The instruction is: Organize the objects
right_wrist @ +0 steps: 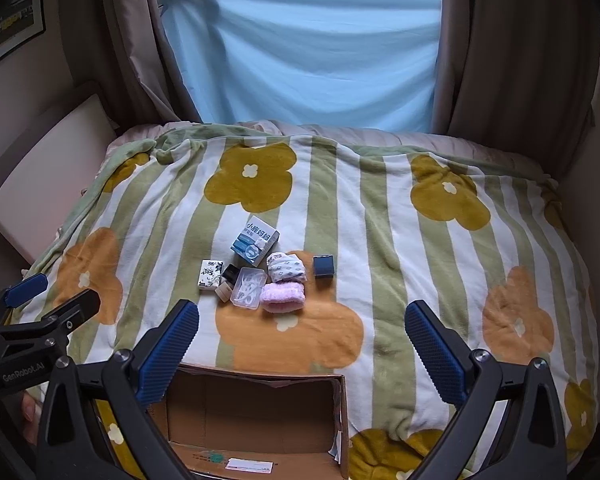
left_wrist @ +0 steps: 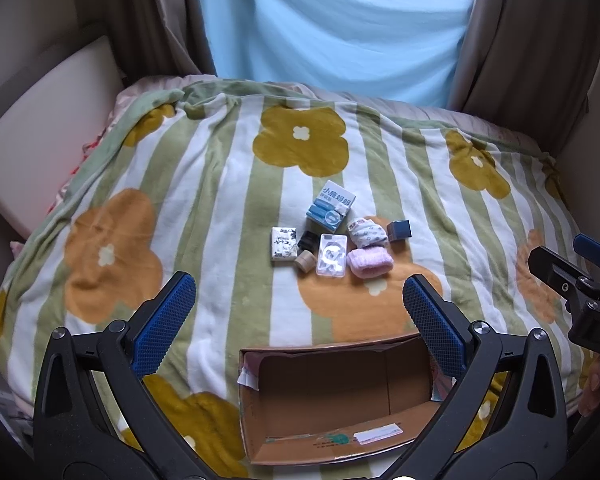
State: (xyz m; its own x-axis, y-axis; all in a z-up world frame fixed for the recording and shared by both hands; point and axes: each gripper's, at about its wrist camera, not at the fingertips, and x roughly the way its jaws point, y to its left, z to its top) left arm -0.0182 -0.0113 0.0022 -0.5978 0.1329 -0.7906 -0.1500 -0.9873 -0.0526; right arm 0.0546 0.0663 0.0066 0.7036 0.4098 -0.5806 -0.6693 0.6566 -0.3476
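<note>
fleecy cloth blanket (left_wrist: 228,184), matt cardboard box (left_wrist: 340,392), clear glossy plastic case (left_wrist: 332,255), fuzzy pink cloth roll (left_wrist: 370,263).

A bed under a green-striped flowered blanket (left_wrist: 228,184) carries an open cardboard box (left_wrist: 332,446) at its near edge; beyond the box lies a cluster: blue-white carton (left_wrist: 330,207), clear case (left_wrist: 332,255), pink cloth (left_wrist: 369,263), dark cube (left_wrist: 399,231)
</note>
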